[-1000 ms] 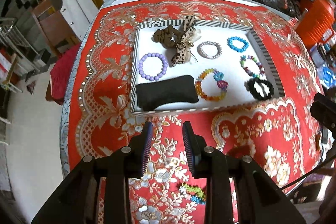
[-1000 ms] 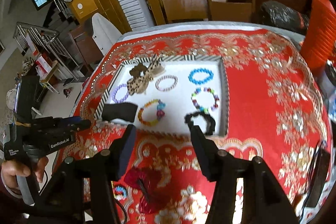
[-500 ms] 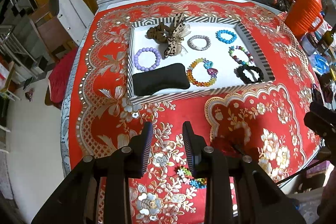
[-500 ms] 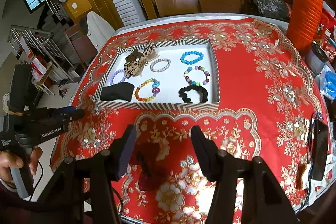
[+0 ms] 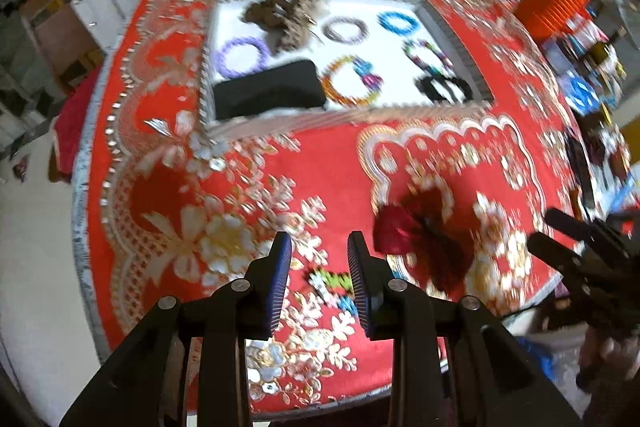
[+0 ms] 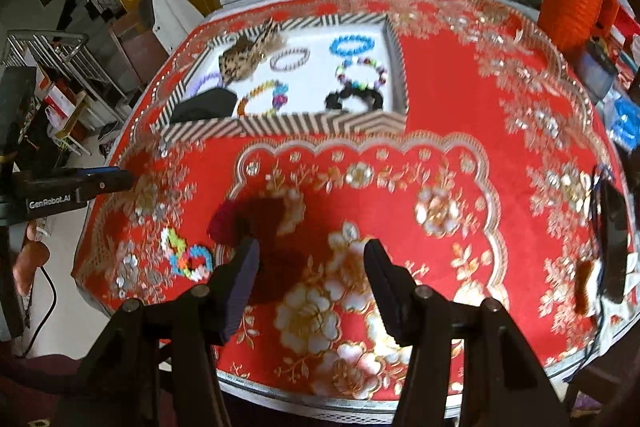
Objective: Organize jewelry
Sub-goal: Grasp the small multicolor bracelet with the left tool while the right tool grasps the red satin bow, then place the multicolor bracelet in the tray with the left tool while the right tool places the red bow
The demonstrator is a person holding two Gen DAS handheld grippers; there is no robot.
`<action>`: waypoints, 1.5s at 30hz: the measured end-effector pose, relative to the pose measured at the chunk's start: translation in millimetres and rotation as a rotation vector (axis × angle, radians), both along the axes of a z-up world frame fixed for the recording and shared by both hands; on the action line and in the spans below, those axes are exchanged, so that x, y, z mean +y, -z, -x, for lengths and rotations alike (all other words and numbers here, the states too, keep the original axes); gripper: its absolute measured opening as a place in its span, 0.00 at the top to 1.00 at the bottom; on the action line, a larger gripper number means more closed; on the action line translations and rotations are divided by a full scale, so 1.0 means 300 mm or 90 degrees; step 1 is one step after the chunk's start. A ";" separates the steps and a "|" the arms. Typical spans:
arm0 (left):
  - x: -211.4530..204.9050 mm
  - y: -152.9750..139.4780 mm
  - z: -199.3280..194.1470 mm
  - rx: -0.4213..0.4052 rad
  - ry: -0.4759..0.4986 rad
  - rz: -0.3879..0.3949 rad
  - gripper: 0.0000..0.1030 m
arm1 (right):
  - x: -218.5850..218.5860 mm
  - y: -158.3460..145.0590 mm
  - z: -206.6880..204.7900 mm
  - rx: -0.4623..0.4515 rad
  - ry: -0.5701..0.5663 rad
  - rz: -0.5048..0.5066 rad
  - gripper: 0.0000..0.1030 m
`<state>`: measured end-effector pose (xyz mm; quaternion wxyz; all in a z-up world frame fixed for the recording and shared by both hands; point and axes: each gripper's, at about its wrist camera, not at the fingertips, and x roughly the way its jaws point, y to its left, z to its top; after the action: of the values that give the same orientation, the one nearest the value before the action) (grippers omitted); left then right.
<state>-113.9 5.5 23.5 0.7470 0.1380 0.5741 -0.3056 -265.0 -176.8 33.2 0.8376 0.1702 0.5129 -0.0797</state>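
The dark red fabric hair bow (image 6: 260,223) lies on the red-clothed table (image 6: 460,99), just ahead-left of the right gripper (image 6: 310,267), nearer it; both grippers' fingers spread, empty.

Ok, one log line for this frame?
left hand-held gripper: open, over bead bracelet | right hand-held gripper: open, near red bow | tray: filled

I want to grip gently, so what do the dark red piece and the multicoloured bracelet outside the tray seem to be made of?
The dark red piece looks like soft matte fabric, probably a scrunchie or bow: folded, fuzzy-edged, no shine, though blurred. The multicoloured bracelet looks like small plastic beads: bright solid colours in separate blocks, likely hard and smooth.
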 end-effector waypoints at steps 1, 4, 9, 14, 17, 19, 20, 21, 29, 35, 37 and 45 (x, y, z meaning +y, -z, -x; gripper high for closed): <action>-0.001 0.017 0.011 0.013 0.015 -0.001 0.89 | 0.005 0.011 0.001 0.003 -0.004 -0.003 0.44; -0.004 0.064 0.033 0.058 0.042 0.004 0.89 | 0.023 0.042 -0.005 0.013 -0.016 -0.015 0.44; -0.034 0.115 0.091 0.075 0.114 0.001 0.88 | 0.035 0.073 -0.022 0.027 -0.025 -0.025 0.44; -0.074 0.171 0.121 0.094 0.161 -0.020 0.88 | 0.030 0.093 -0.038 0.030 -0.028 -0.037 0.44; -0.093 0.202 0.122 0.104 0.164 -0.032 0.88 | 0.025 0.105 -0.049 0.034 -0.026 -0.040 0.44; -0.107 0.217 0.124 0.103 0.163 -0.037 0.88 | 0.024 0.108 -0.055 0.033 -0.026 -0.043 0.44; -0.113 0.215 0.122 0.095 0.161 -0.039 0.88 | 0.026 0.109 -0.058 0.032 -0.028 -0.046 0.44; -0.119 0.215 0.118 0.094 0.159 -0.042 0.88 | 0.028 0.111 -0.064 0.031 -0.032 -0.049 0.44; -0.067 0.211 0.077 0.121 0.125 -0.011 1.00 | 0.106 0.142 -0.146 0.028 -0.105 -0.047 0.46; -0.025 0.179 0.060 0.117 0.108 0.008 1.00 | 0.152 0.216 -0.200 0.062 -0.151 -0.020 0.84; -0.021 0.159 0.053 0.111 0.104 0.014 1.00 | 0.144 0.219 -0.201 0.060 -0.149 -0.026 0.86; -0.012 0.018 -0.004 0.079 0.084 0.063 1.00 | 0.028 0.070 -0.161 -0.005 -0.111 -0.055 0.88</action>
<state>-112.8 2.0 18.2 0.6939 0.1189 0.5934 -0.3901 -216.6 -168.3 12.2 0.8352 0.1610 0.5257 0.0159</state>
